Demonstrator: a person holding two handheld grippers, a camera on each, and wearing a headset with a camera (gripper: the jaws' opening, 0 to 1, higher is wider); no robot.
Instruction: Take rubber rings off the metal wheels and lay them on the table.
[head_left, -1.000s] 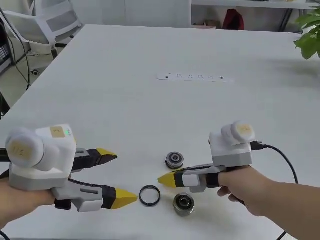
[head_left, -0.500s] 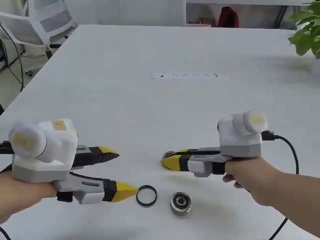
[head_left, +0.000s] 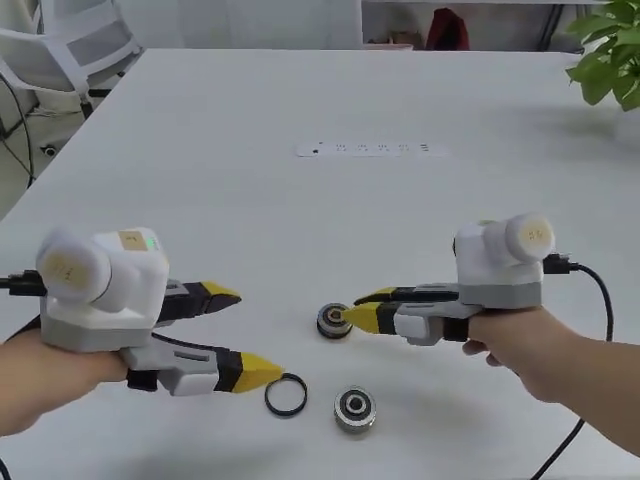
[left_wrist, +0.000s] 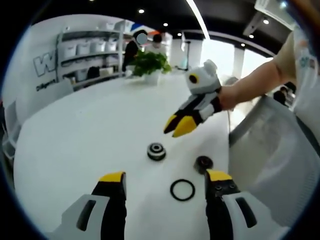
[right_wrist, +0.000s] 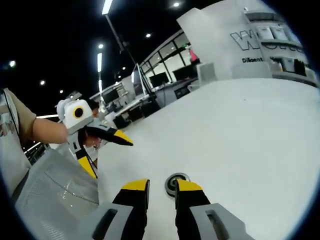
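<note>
A loose black rubber ring (head_left: 286, 395) lies flat on the white counter (head_left: 250, 180). Just left of the ring, the left hand-held gripper (head_left: 243, 332) hovers with its yellow-tipped jaws spread wide and holding nothing, the nearer tip close beside the ring. Just right of the ring sits a small round metal wheel (head_left: 355, 409). Beyond the ring sits a second metal wheel (head_left: 334, 320). The right hand-held gripper (head_left: 362, 308) is there, its jaws narrow and its tips at that wheel; whether they touch it is unclear. Far beyond the ring lies a white power strip (head_left: 365, 149).

White power strip (head_left: 365, 149) at centre, green plant (head_left: 607, 60) far right, white office chair (head_left: 75, 45) far left.
</note>
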